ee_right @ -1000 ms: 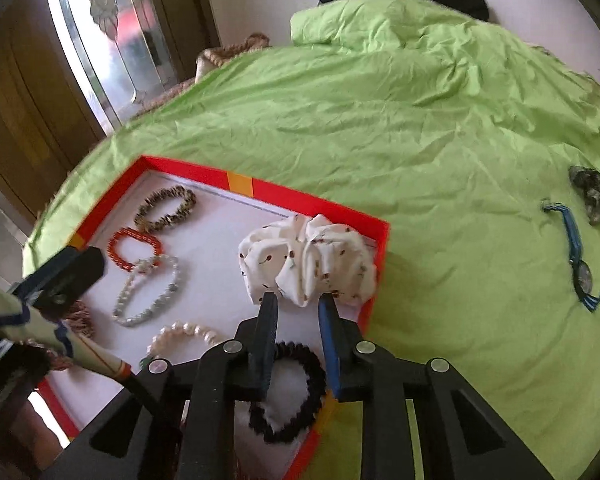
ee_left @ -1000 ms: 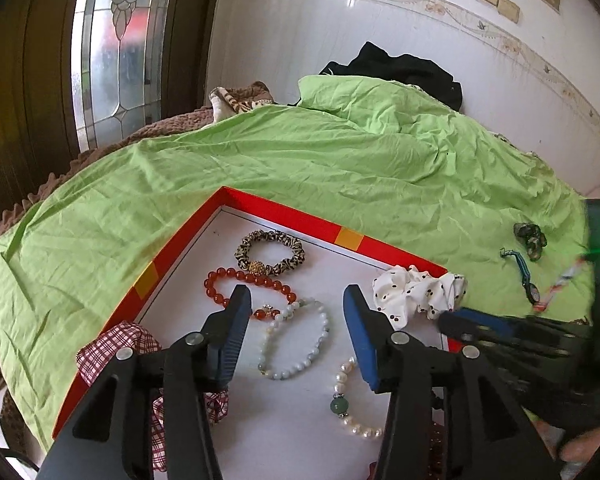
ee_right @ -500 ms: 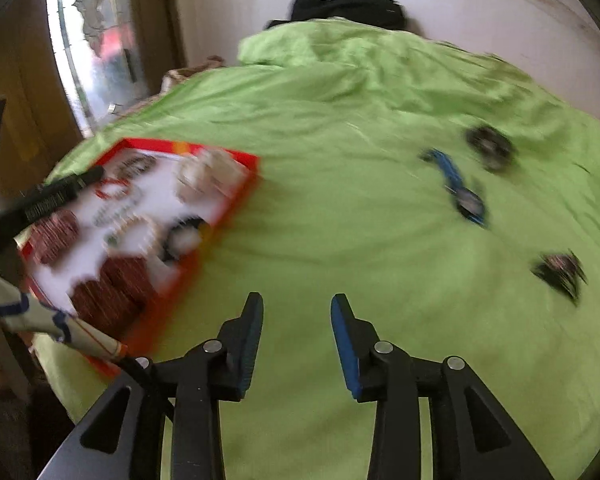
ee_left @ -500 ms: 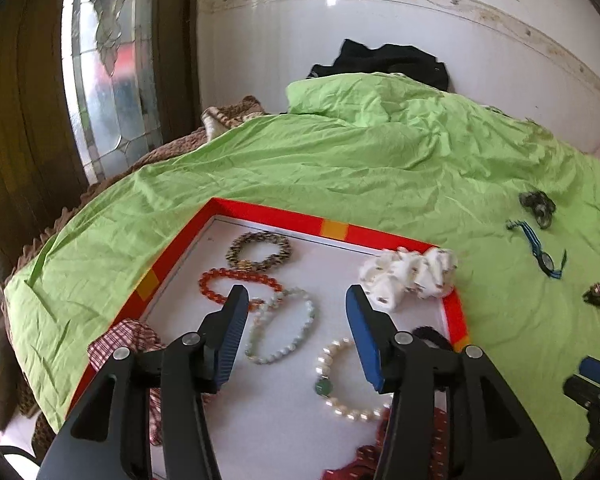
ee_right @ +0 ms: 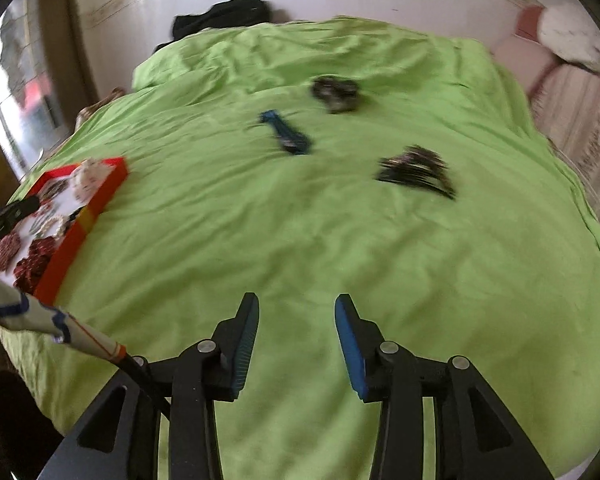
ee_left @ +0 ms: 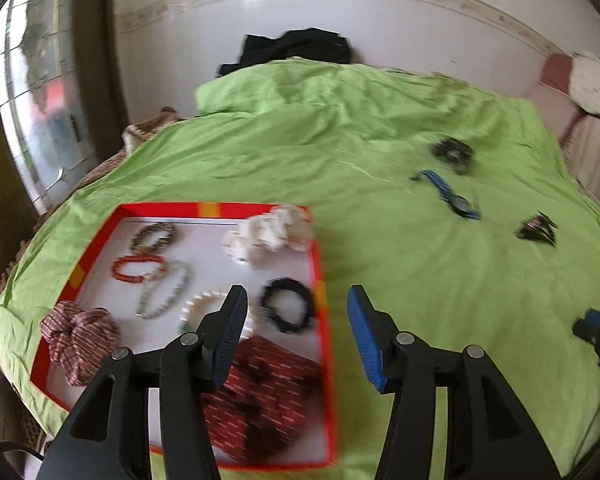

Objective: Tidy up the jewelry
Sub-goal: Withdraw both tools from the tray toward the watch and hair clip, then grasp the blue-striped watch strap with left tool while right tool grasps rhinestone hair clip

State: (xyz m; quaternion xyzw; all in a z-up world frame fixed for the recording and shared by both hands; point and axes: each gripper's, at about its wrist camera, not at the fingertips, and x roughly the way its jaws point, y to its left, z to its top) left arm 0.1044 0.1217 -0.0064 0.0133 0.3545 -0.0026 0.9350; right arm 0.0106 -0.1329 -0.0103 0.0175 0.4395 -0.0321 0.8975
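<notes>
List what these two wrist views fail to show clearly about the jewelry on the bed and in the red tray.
- Dark spiky item, right wrist view: motion blur hides what it is.
- Dark bunched piece, same view: blurred, type unclear.
- Blue strap item, left wrist view: smeared; clasp or dial unreadable.
- Pearl bracelet, left wrist view: partly hidden behind the left claw.
- Red tray, right wrist view: contents too small and cut off by the edge.
</notes>
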